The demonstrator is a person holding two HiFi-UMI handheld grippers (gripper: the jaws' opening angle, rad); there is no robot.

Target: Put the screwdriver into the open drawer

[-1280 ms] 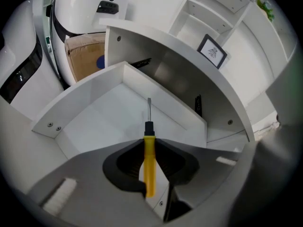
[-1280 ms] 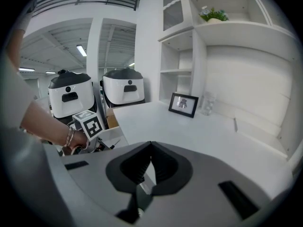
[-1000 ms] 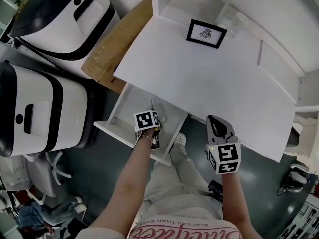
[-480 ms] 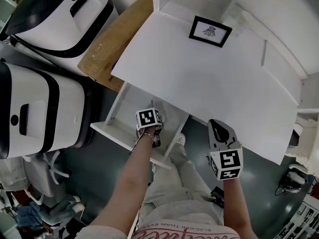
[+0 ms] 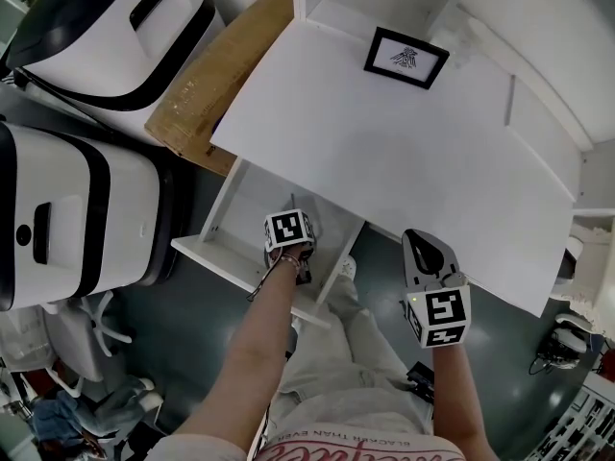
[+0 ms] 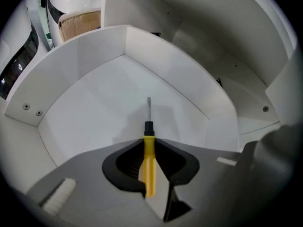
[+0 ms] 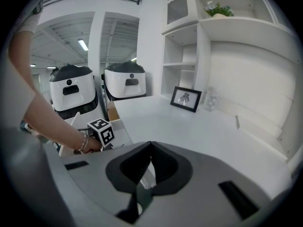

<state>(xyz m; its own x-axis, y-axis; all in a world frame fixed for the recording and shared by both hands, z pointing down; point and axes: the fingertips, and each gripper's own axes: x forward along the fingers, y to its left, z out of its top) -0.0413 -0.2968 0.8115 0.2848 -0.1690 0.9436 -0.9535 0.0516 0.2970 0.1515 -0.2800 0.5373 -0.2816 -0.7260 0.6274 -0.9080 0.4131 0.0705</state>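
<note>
Left gripper [image 6: 149, 141], clamped on the screwdriver [image 6: 149, 167], has sunk into the drawer [image 6: 85, 56]; release seems next; right gripper [image 7: 150, 144] hangs closed, empty.

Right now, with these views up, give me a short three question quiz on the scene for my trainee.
1. True or false: the left claw is shut on the yellow-handled screwdriver, tip pointing into the open drawer.
2. What stands on the white desk? A picture frame; B mug; C laptop.
3. Fill in: between its jaws, the right claw holds ____.
Key: 1 true; 2 A; 3 nothing.
</note>
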